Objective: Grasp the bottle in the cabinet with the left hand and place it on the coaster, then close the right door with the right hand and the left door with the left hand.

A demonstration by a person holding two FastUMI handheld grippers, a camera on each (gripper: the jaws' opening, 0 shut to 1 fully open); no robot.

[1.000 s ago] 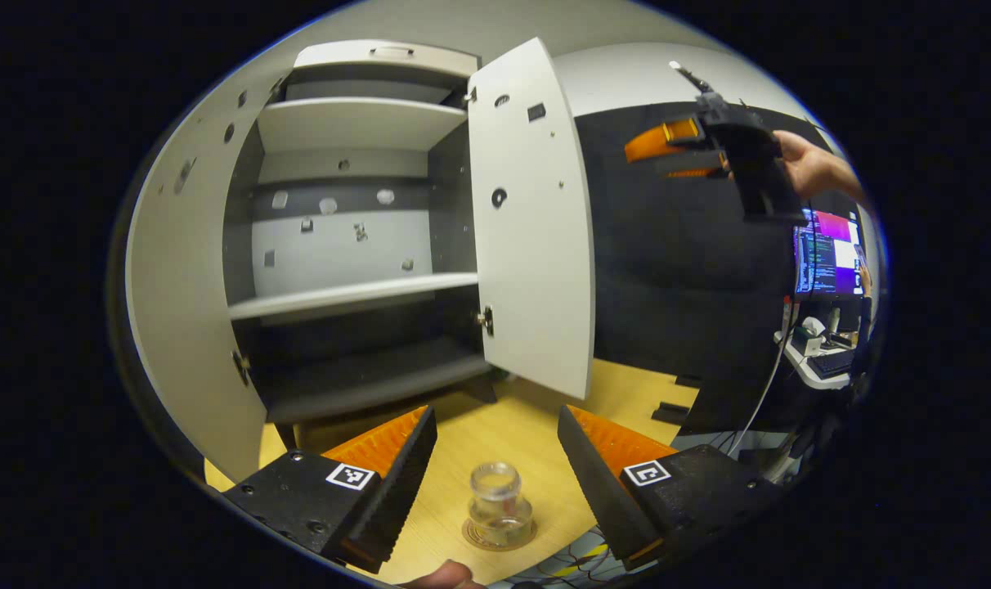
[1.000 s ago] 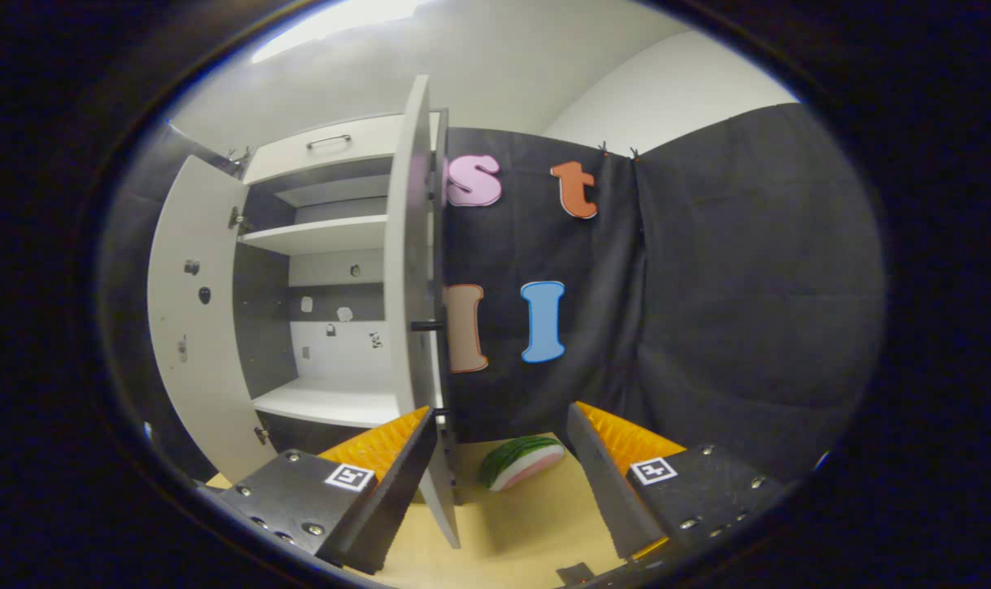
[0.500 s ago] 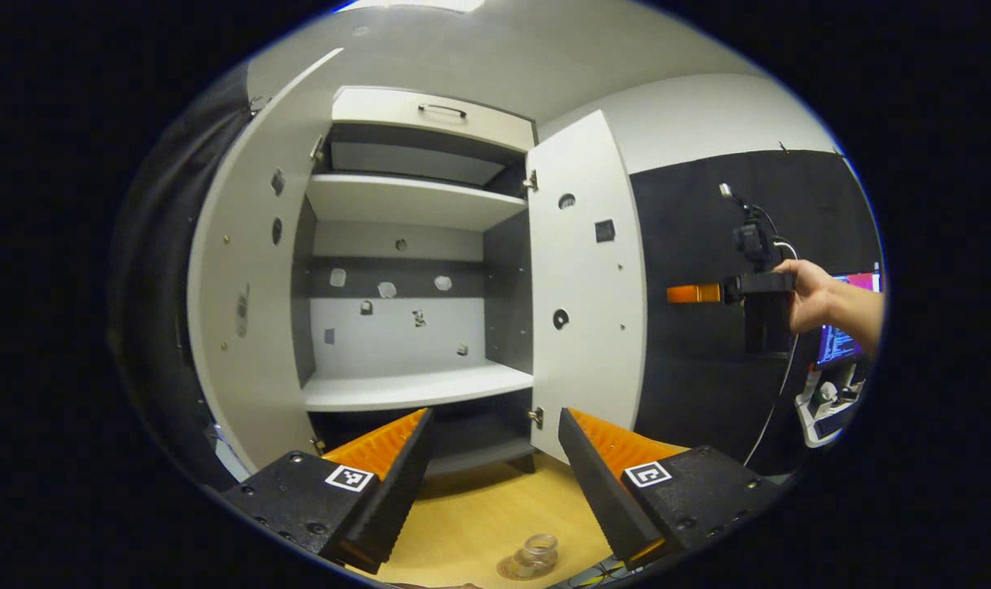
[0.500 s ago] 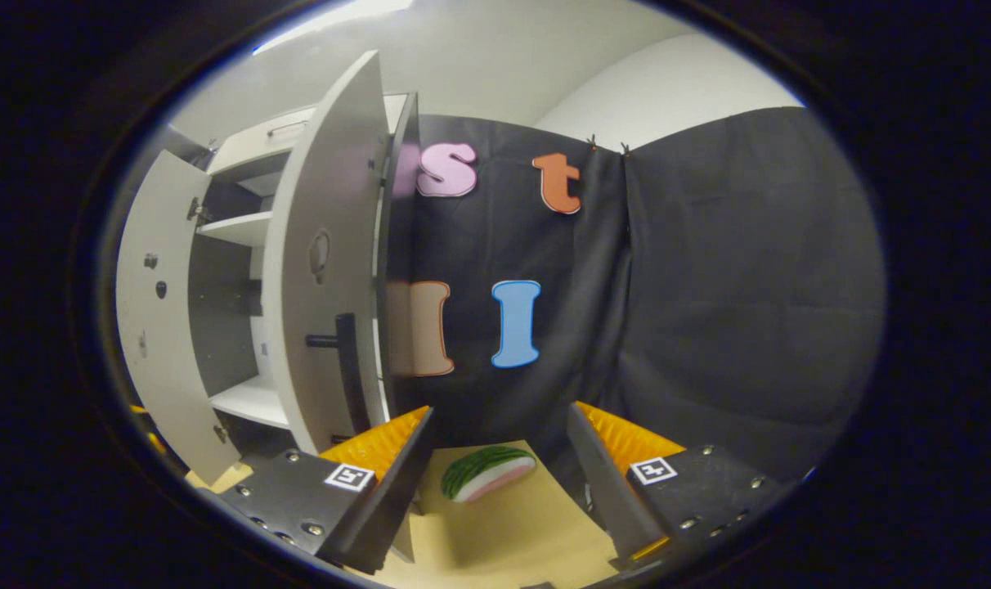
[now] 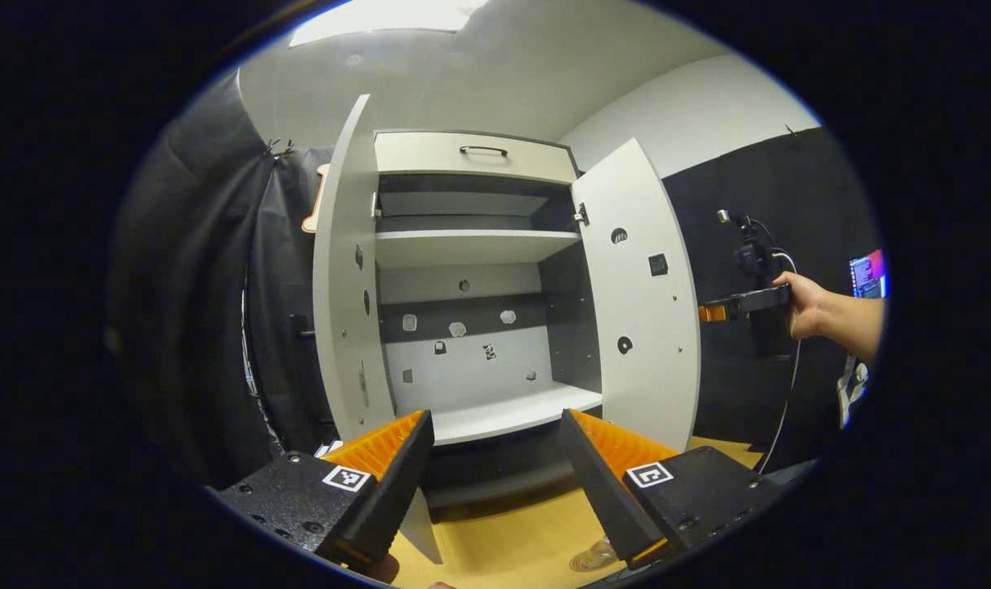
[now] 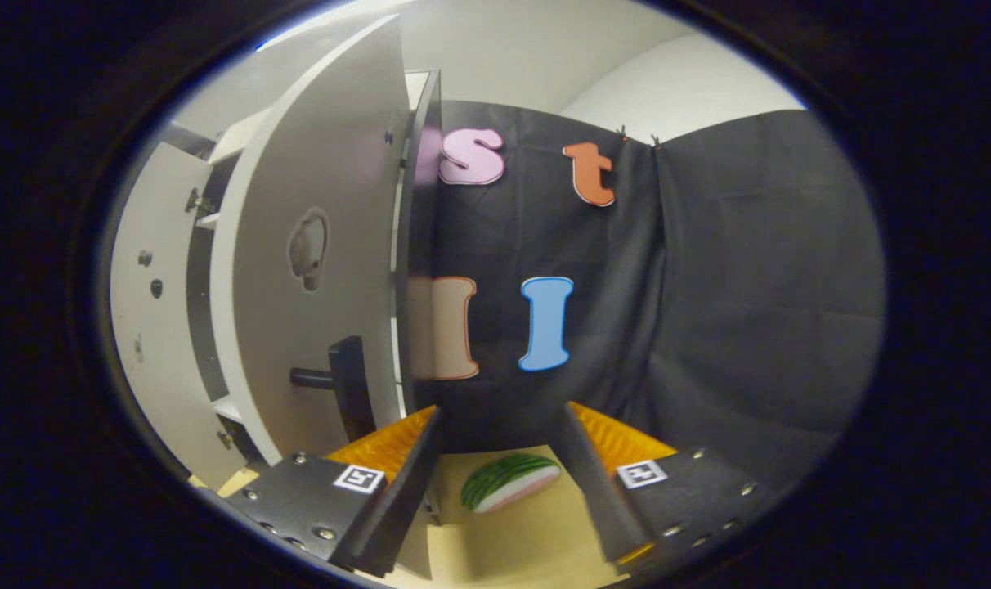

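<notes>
In the left gripper view, we see the cabinet (image 5: pixel 479 286) straight ahead with both doors swung out. The left door (image 5: pixel 344 286) stands nearly edge-on to the camera, and the right door (image 5: pixel 638 311) shows its inner face with hinge cups and small fittings. The shelves (image 5: pixel 471 244) we can see carry nothing. At the bottom of this view the left tongs (image 5: pixel 495 483) are spread wide with nothing between the fingers, held above the wooden surface (image 5: pixel 504 552) in front of the cabinet. Near the lower edge, just beside the right-hand finger, we make out part of the coaster (image 5: pixel 587 561) on the surface with something clear on it; we take this for the bottle (image 5: pixel 600 551), but most of it is cut off, so we cannot tell how it sits. Farther right, a hand (image 5: pixel 806 303) holds the right tongs (image 5: pixel 712 312) level, just beyond the outer edge of the right door; from here we cannot tell contact.

In the right gripper view, the right tongs (image 6: pixel 504 483) are wide apart and grip nothing. The outer face of the right door (image 6: pixel 316 262) stands close on the left, with its dark handle (image 6: pixel 340 384) just above the left-hand finger. Between the fingers, a toy watermelon slice (image 6: pixel 508 483) lies on the surface (image 6: pixel 512 548).
</notes>
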